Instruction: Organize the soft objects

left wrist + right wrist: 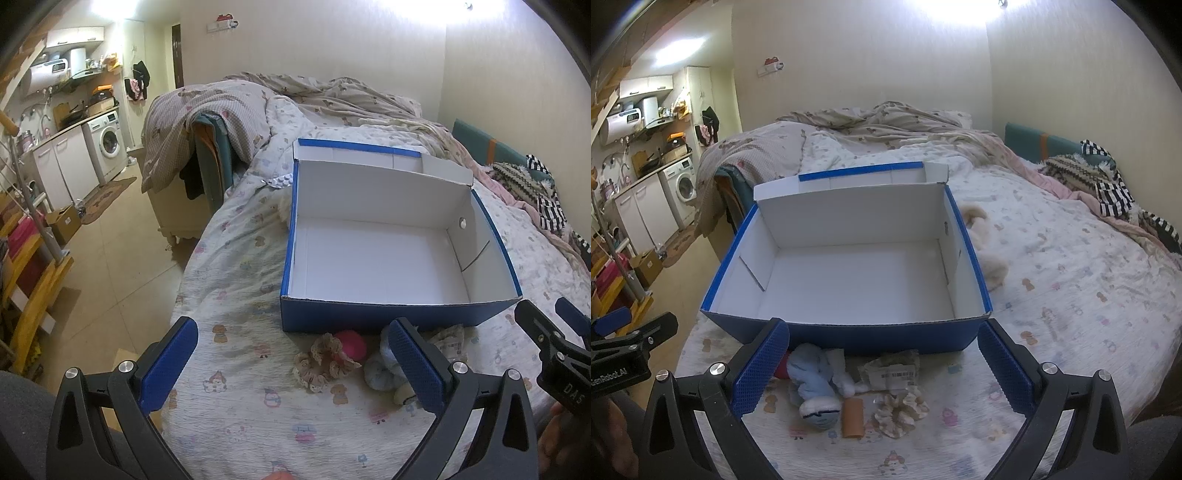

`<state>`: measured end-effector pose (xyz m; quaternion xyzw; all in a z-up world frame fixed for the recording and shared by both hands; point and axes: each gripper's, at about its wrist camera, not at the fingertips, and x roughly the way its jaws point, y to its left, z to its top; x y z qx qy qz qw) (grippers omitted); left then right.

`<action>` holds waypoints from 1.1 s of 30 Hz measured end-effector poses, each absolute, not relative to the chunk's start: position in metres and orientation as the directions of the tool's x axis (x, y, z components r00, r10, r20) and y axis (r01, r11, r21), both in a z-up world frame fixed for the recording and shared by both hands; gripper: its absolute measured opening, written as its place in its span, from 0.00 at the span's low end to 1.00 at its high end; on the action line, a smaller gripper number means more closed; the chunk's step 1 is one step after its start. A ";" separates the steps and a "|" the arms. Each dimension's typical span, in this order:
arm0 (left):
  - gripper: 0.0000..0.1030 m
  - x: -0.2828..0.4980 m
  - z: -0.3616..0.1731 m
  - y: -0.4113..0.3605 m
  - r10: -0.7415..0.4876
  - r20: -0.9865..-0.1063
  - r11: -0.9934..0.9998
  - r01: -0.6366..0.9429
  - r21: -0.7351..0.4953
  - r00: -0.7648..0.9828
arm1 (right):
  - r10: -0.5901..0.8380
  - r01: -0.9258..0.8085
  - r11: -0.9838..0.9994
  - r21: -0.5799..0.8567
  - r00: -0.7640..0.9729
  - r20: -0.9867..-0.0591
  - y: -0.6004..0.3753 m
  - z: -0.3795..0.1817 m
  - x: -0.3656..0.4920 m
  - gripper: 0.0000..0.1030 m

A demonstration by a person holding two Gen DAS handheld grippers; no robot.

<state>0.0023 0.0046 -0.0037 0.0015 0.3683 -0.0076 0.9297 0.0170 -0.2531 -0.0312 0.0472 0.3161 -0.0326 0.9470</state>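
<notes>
An open blue box with a white inside (388, 254) (857, 280) sits on the bed with nothing in it. In front of its near wall lie soft items: a beige lace scrunchie (325, 360) (901, 408), a pink ball (351, 341), a light blue plush toy (382, 369) (812, 384), a crumpled packet with a label (892, 369) and a brown tube (852, 417). My left gripper (299, 354) is open above the items. My right gripper (884, 363) is open above them too, and it also shows in the left wrist view (550, 325). A cream plush (986, 254) lies right of the box.
The bed has a patterned sheet (1071, 295), with a rumpled quilt (314, 96) behind the box and striped clothes (1108, 184) at the far right. The bed's left edge (192, 258) drops to the floor. A kitchen counter with a washing machine (107, 142) stands far left.
</notes>
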 end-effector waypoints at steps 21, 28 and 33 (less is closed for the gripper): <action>1.00 0.002 -0.002 0.004 -0.012 -0.683 1.000 0.014 -0.002 0.731 | -0.030 0.092 0.993 0.073 0.799 -0.600 -0.254 -0.031 0.017 1.00; 1.00 0.002 -0.001 0.004 -0.011 -0.683 1.000 0.012 -0.003 0.730 | -0.030 0.092 0.993 0.073 0.799 -0.600 -0.254 -0.031 0.017 1.00; 1.00 0.002 -0.001 0.004 -0.011 -0.683 1.000 0.013 -0.003 0.730 | -0.030 0.092 0.993 0.073 0.799 -0.600 -0.255 -0.030 0.017 1.00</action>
